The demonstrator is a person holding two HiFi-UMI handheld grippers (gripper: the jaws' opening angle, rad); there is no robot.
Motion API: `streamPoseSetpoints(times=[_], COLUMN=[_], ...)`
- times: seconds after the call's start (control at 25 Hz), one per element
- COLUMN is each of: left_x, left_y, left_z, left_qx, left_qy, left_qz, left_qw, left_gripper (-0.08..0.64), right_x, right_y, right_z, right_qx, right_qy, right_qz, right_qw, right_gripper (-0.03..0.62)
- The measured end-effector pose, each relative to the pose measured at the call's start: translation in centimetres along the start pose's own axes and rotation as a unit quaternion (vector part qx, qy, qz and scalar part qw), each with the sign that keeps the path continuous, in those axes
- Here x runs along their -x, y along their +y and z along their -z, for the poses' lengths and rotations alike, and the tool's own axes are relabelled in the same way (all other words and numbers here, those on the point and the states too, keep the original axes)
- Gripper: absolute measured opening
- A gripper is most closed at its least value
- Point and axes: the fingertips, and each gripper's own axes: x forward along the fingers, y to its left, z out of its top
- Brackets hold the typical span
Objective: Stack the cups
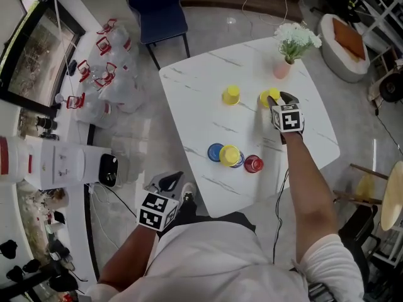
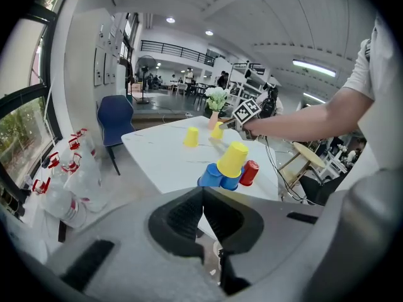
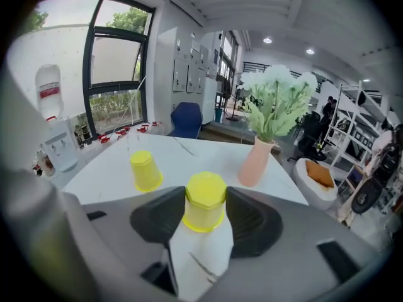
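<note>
An upturned yellow cup point(image 3: 204, 201) stands on the white marble table point(image 1: 201, 106) near the pink vase, and my right gripper point(image 3: 204, 209) is shut on it, one pad against each side. A second upturned yellow cup point(image 1: 231, 95) stands free to its left. Nearer the front edge, a yellow cup point(image 1: 229, 155) sits on top of a blue cup, with another blue cup point(image 1: 215, 151) on its left and a red cup point(image 1: 253, 163) on its right. My left gripper point(image 2: 203, 194) is shut and holds nothing, off the table's front left corner.
A pink vase point(image 1: 284, 68) with white flowers stands at the table's far right, close behind the gripped cup. A blue chair point(image 1: 157, 8) stands beyond the far edge. Bags and bottles point(image 1: 104, 74) lie on the floor to the left, by a water dispenser point(image 1: 56, 162).
</note>
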Motion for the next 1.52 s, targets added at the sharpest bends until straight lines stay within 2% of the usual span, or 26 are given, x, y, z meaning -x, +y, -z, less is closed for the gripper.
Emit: streamPoseSetpoints(times=[0.4,0.76,1.12,1.52], left_x=[-0.2,-0.2,-0.2,-0.1], left_y=[-0.4,-1.7,-3.5,-3.3], left_z=[-2.4,-3.6,-3.7,-3.3], left_qx=[-0.057,-0.093,-0.114,-0.113], left_qy=[-0.028,-0.043,-0.043,-0.041], left_qz=[0.056,0.097,0.125,0.124], left_qw=[0.9964,0.9901,0.9846,0.9849], left_gripper=[0.009,0.009,0.009,0.009], right_x=[11.2,19.4,21.1,20.2], right_y=[5.2,10.4,16.5,17.6], right_z=[-1.6,2.5,7.3,8.1], right_qx=[-0.006,-0.013,0.008,0.008], right_qy=[-0.058,-0.047,-0.005,0.003], right_qz=[-0.002,0.004,-0.014,-0.018], right_qw=[0.998,0.999,1.0,1.0], right_gripper=[0.206,0.206,0.206,0.206])
